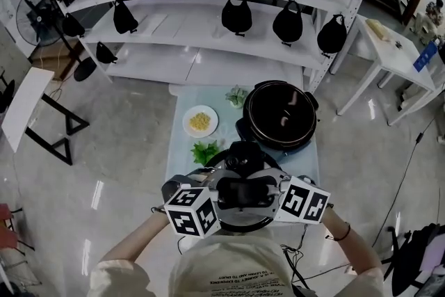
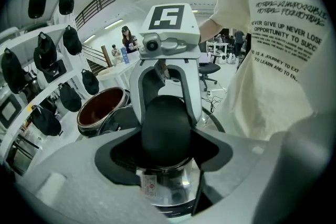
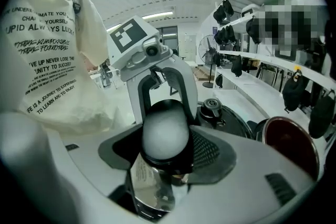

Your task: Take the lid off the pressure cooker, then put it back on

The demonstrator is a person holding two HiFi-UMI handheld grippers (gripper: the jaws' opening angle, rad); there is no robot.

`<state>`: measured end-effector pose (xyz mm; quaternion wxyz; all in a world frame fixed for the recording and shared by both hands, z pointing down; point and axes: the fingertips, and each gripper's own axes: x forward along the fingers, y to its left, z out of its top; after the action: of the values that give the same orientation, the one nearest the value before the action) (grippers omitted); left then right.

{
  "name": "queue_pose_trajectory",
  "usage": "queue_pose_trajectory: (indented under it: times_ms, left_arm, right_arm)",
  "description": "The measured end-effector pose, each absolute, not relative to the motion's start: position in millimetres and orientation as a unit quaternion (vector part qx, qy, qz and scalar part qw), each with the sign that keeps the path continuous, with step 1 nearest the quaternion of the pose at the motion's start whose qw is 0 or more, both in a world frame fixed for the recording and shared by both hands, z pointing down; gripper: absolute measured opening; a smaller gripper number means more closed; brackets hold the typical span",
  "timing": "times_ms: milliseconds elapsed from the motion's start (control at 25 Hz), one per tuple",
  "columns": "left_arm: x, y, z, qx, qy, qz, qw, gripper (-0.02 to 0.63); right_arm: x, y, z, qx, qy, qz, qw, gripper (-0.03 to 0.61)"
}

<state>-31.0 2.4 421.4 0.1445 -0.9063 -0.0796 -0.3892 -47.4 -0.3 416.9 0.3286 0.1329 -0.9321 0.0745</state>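
Lid point(image 1: 240, 219) being held beside the pressure cooker point(image 1: 281, 115)
Left gripper point(image 2: 168, 139) and right gripper point(image 3: 165, 136) are clamping its handle point(image 1: 240, 191); shirt point(image 2: 278, 34) is showing "NEVER GIVE UP"

A round silver-and-black lid point(image 1: 240, 193) sits off its pot at lower centre of frame. The black pressure cooker point(image 1: 281, 115) stands open at centre right.

The lid point(image 2: 173, 191) is polished, mirror-bright metal with a smooth black plastic handle point(image 2: 167, 128) and a paper sticker point(image 2: 148, 184). The pressure cooker point(image 1: 243, 130) has a glossy dark inner pot point(image 1: 281, 115). The floor point(image 1: 118, 135) is glossy, and the shirt point(image 1: 236, 271) is soft cloth.
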Motion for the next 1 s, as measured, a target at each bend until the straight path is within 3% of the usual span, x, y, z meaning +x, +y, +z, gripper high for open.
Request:
queue_pose_trajectory:
  times_ms: [1000]
  left_arm:
    - [61,-64,367,-0.907,-0.073,-0.384,0.159,0.284]
  right_arm:
    - [44,-67,362,0.136,-0.936,0.057,0.318,0.273]
